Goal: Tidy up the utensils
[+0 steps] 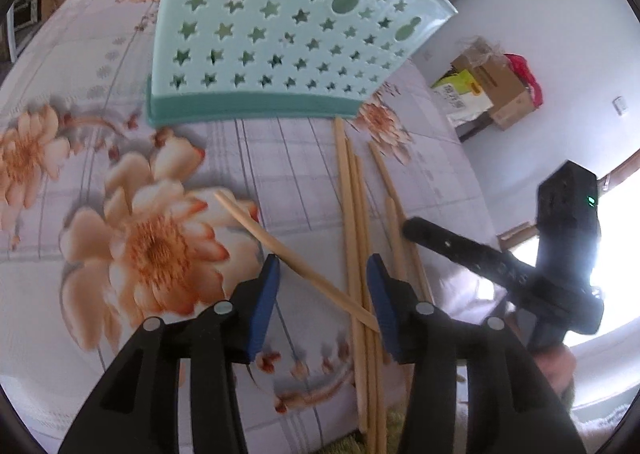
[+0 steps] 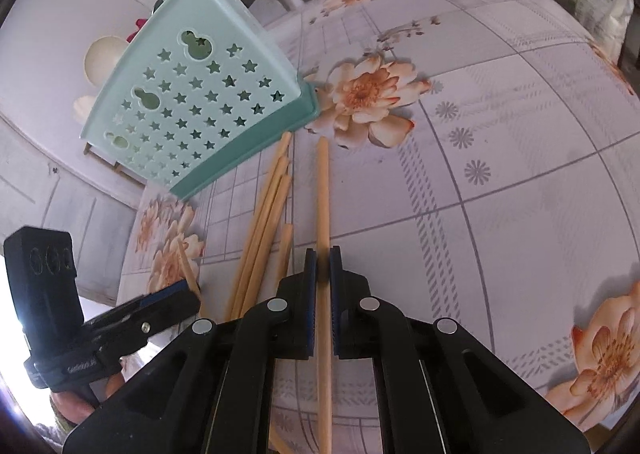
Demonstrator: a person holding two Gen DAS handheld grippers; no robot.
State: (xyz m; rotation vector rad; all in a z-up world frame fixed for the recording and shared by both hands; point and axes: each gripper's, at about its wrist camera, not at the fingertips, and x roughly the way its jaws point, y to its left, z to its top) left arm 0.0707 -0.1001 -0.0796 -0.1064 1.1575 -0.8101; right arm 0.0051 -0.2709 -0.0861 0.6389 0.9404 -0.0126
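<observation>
Nearest, in the right wrist view: right gripper, blue-padded fingers clenched on a single chopstick that runs lengthwise between them, far tip pointing toward the holder, near end passing back under the jaws.

Nearest, in the left wrist view: left gripper, fingers released and parted, nothing pinched. Between and just ahead of them, a slanted chopstick lying loose across the bundle, not pressed by either pad.

Just beyond: bundle of chopsticks, roughly parallel on the tablecloth, seen also beside the clamped one in the right wrist view. To the right in the left wrist view, the right gripper again, reaching in low over the bundle; whether it touches the loose sticks, not discernible. At the left edge of the right wrist view, the left gripper with a hand below it.

Middle distance: flowered tablecloth, pale with orange blossoms, covering the table.

Farther: mint-green utensil holder with star-shaped cut-outs and a darker base, standing on the tablecloth just past the far tips of the chopsticks; same holder in the right wrist view.

Farthest: cardboard box against the wall.
</observation>
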